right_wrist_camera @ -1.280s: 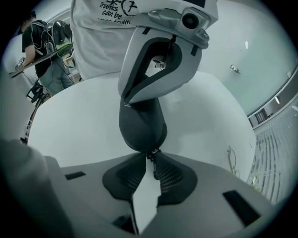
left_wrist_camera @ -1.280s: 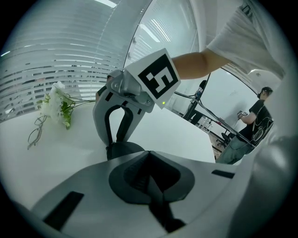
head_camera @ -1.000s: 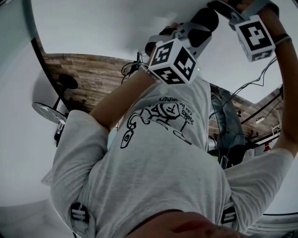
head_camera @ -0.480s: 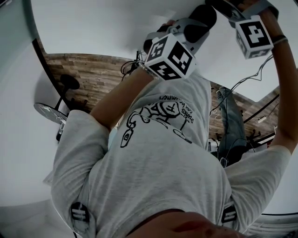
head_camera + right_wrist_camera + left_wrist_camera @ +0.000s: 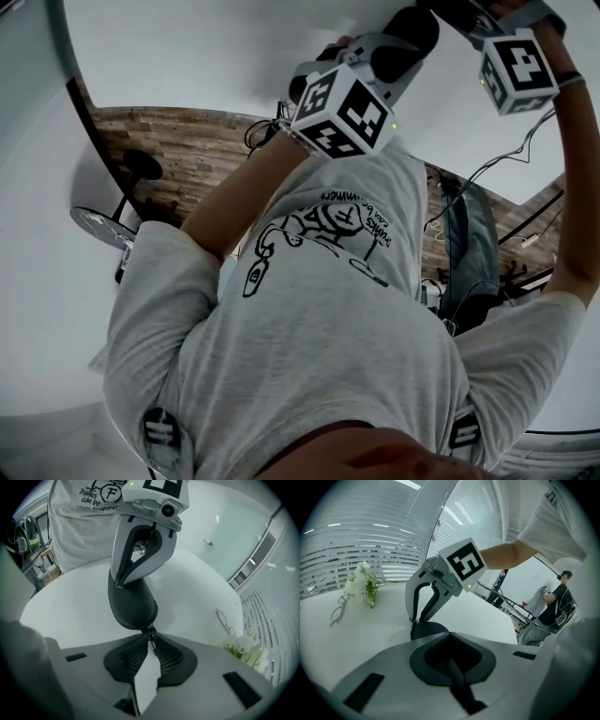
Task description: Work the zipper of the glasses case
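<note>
Pinching the small metal zipper pull (image 5: 151, 633), your right gripper (image 5: 151, 641) has its ribbed pads pressed together on it, right at the near end of the glasses case (image 5: 132, 603). The case is a black, rounded shell, held over the white table (image 5: 70, 616); you cannot tell whether its underside touches the top.

Your left gripper (image 5: 118, 584) comes down on the case from the opposite side. Its two white jaws converge on the far upper edge of the shell, and its own view shows the dark pads closed with the case (image 5: 429, 630) just beyond them. From there your own jaws cover most of the case. The right gripper (image 5: 412, 620), with its marker cube (image 5: 464, 564), stands right behind it.

Well apart from the case, a pair of wire-framed eyeglasses (image 5: 225, 620) lies flat on the table. A bunch of white flowers (image 5: 243, 648) with green stems lies just beyond the glasses, near the table's edge.

A person in a dark shirt (image 5: 558, 602) stands past the far side of the table.

In the head view your grey printed shirt (image 5: 319, 309) fills the middle. The left gripper's cube (image 5: 342, 108) sits at the top edge, so the jaws cannot be read there.
</note>
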### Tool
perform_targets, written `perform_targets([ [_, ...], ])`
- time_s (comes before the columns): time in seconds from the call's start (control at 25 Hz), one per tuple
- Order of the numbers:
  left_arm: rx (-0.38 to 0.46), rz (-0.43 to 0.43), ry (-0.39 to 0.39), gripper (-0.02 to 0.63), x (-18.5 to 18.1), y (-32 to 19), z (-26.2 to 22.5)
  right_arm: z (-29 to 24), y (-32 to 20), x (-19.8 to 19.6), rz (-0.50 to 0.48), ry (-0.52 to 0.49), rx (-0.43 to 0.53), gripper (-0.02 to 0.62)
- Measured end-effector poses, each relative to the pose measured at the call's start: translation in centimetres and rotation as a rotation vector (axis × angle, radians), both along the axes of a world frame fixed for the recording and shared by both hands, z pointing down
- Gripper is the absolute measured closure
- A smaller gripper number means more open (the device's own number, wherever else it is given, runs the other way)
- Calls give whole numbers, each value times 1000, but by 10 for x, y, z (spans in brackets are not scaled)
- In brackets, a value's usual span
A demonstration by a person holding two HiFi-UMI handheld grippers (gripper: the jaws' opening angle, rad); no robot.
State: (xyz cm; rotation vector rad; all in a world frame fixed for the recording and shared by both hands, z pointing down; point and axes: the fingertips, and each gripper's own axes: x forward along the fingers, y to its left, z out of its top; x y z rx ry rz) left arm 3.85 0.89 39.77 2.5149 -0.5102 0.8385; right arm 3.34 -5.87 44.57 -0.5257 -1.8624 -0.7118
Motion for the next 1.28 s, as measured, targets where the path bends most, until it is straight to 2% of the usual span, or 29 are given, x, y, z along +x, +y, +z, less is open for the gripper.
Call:
perform_targets([
  [0.12, -5, 14, 5, 586, 0, -2, 4, -1, -7, -3, -45, 66, -67, 530],
  [0.28, 1, 34, 4, 586, 5, 2, 0, -5, -1, -1, -153, 182, -110, 517],
  [0.6, 14, 66, 5, 586, -8, 22, -7, -5, 25, -16, -328, 282, -95, 497],
  [0.68, 18, 76, -4, 585, -3, 18, -3, -3, 22, -11, -371, 301, -91, 515],
  [0.72, 16, 75, -6, 586, -2, 17, -1, -3, 20, -10, -379, 299, -93, 556],
  [0.8, 12, 69, -4, 586, -4, 16, 1, -5, 19, -11, -360, 278, -105, 563],
  [1.08, 10, 64, -11, 586, 4, 11, 4, -8, 10, -3, -205, 162, -127, 565],
  [1.28, -4, 51, -4, 586, 5, 5, 3, -8, 2, -2, -139, 104, -80, 589],
])
